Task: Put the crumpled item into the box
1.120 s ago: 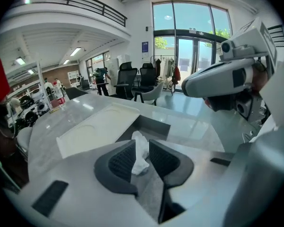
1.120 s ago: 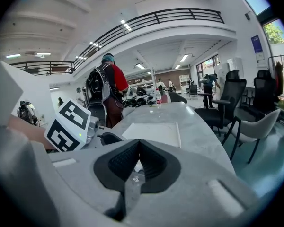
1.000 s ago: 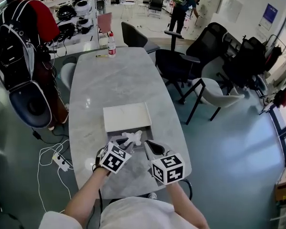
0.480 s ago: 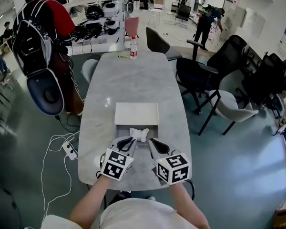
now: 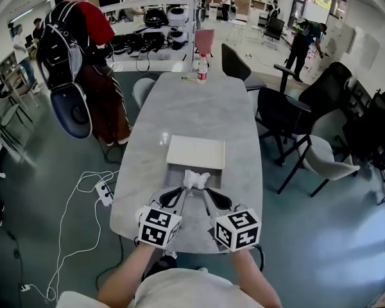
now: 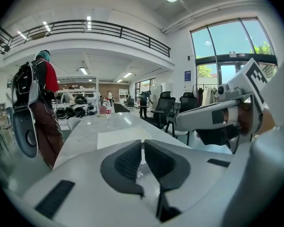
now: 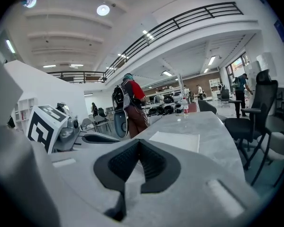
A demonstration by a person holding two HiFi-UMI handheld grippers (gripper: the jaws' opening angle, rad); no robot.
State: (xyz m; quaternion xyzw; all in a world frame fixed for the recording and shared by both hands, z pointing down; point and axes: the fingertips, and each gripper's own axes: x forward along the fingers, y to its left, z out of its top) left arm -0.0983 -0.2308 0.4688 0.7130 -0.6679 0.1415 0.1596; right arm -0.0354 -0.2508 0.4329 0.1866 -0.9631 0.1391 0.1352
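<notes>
A crumpled white item [image 5: 196,178] lies on the grey tray of the box [image 5: 179,172], just in front of its flat white lid [image 5: 196,151]. In the head view my left gripper [image 5: 179,192] sits just near-left of the crumpled item, and my right gripper [image 5: 208,195] just near-right of it. Both are shut with nothing between their jaws. The left gripper view shows shut pads [image 6: 143,143] with the white lid [image 6: 120,138] beyond them. In the right gripper view the pads meet [image 7: 138,143], and the lid [image 7: 175,141] lies ahead.
The long grey marble table [image 5: 199,108] carries a water bottle [image 5: 202,69] at its far end. Dark office chairs [image 5: 279,108] stand along its right side. A person with a backpack [image 5: 83,56] stands at the far left. A power strip and cables [image 5: 102,191] lie on the floor at left.
The head camera has swung, so the table sits further right and the far room shows more. Both grippers stay shut, close in front of the crumpled item.
</notes>
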